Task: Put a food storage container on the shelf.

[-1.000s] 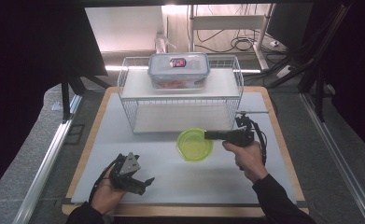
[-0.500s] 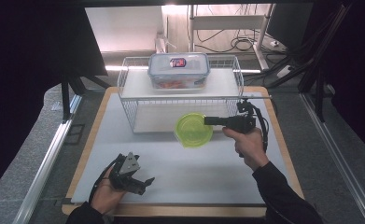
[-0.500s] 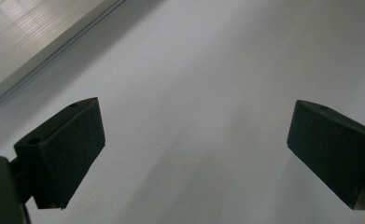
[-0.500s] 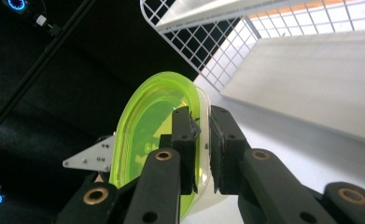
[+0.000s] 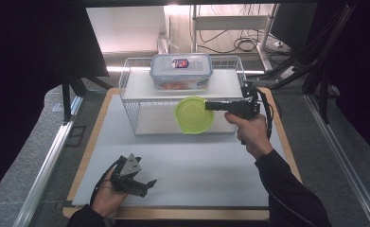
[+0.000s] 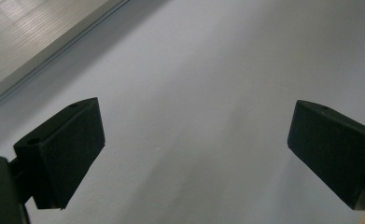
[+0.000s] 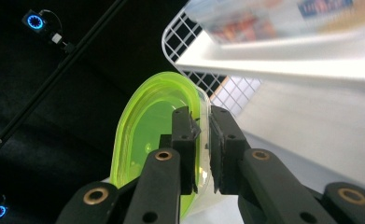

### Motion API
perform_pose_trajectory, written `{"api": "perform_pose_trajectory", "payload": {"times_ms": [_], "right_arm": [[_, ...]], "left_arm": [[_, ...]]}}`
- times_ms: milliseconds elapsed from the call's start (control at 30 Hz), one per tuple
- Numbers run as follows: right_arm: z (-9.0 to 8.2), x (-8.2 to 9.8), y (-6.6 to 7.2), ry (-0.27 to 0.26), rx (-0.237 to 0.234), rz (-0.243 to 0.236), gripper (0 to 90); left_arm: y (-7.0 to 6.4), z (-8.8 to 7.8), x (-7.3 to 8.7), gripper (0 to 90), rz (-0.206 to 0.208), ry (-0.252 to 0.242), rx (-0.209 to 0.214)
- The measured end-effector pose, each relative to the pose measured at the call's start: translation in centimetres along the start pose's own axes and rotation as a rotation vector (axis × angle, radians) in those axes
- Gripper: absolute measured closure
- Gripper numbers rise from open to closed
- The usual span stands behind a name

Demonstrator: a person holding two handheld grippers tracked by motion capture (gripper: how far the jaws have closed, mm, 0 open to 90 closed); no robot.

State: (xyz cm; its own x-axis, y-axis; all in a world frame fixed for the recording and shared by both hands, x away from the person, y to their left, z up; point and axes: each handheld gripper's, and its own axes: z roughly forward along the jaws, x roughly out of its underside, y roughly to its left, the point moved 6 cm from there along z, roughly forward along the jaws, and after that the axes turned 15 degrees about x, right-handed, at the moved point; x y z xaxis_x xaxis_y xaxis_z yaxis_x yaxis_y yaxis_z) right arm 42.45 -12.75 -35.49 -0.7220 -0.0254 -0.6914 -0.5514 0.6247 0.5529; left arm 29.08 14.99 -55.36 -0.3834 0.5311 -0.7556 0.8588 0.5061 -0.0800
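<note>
High view: the right tongs [image 5: 210, 105] clamp the rim of a green bowl [image 5: 192, 115] at its 3 o'clock edge and hold it clear of the tabletop [image 5: 197, 165], in front of the white wire rack [image 5: 130, 101]. A clear lidded container [image 5: 181, 71] sits on the rack's upper shelf, at 12 o'clock from the bowl. The left tongs [image 5: 145, 184] rest low at the 7 o'clock corner of the tabletop, well apart from the bowl, held in the left hand [image 5: 108, 198]. Left gripper view: the left tongs [image 6: 194, 154] stand wide apart with nothing between them, over bare tabletop [image 6: 208, 70]. Right gripper view: the right tongs [image 7: 205, 149] are closed on the thin wall of the green bowl [image 7: 147, 135], one pad inside and one outside. The wire rack [image 7: 189, 42] lies at 1 o'clock, with the container [image 7: 273, 16] on top.
</note>
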Motion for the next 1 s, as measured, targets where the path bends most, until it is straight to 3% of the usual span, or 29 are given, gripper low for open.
{"api": "perform_pose_trajectory", "payload": {"times_ms": [767, 1000], "right_arm": [[0.3, -7.0, 2.1, -0.078, 0.041, 0.001, 82.0], [0.7, -9.3, 2.4, -0.103, 0.073, 0.000, 82.0]], "left_arm": [[-0.1, 0.0, 0.1, 4.4, 0.009, 0.011, -0.004], [-0.1, 0.0, 0.1, 4.6, 0.015, 0.012, -0.007]]}}
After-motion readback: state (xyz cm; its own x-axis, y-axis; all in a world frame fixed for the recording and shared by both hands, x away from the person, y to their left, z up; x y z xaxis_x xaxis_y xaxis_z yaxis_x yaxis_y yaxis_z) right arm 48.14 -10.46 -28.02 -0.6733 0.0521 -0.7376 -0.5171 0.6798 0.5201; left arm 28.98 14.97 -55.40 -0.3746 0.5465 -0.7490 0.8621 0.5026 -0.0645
